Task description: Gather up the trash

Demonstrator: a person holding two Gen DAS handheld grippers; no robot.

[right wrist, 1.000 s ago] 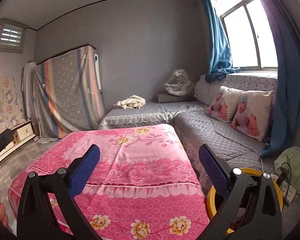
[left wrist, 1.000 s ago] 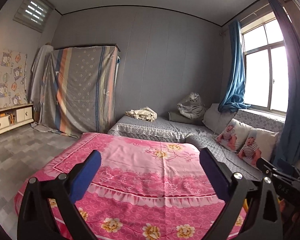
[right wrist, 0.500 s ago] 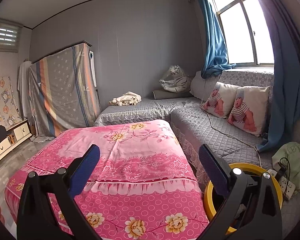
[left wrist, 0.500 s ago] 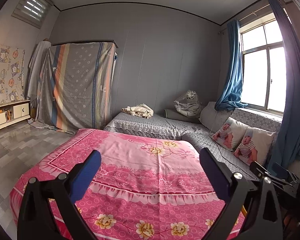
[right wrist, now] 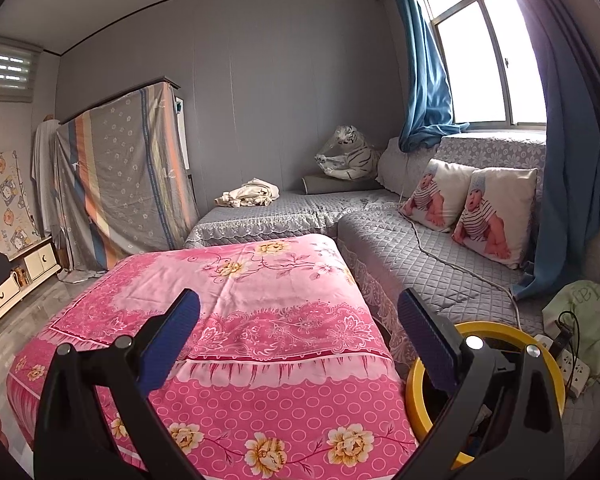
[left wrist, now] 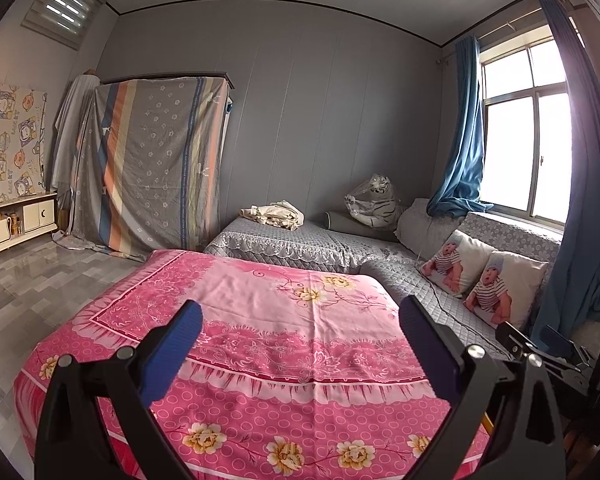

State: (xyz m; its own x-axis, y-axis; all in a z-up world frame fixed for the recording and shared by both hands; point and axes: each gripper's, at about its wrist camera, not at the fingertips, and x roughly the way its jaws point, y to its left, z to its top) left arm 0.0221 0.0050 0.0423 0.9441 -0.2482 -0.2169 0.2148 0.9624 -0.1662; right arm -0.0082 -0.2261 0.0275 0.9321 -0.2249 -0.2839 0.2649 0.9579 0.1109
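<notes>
My left gripper [left wrist: 300, 344] is open and empty above the near part of a table under a pink floral cloth [left wrist: 284, 312]. My right gripper [right wrist: 298, 340] is also open and empty over the same pink cloth [right wrist: 260, 292]. A yellow-rimmed bin [right wrist: 416, 380] stands at the lower right in the right wrist view, partly behind my right finger, with scraps inside. No loose trash shows on the cloth. The other gripper's black frame [left wrist: 548, 352] shows at the right edge of the left wrist view.
A grey quilted corner sofa [right wrist: 412, 256] runs behind and right of the table, with two baby-print cushions [right wrist: 484, 208], a toy tiger [right wrist: 348, 152] and crumpled cloth [right wrist: 248, 194]. A power strip [right wrist: 572, 368] lies beside the bin. A striped sheet covers a cabinet [left wrist: 156, 160]. Grey floor lies left.
Both views have swung slightly, the room shifting a little in frame. Both grippers stay open and empty.
</notes>
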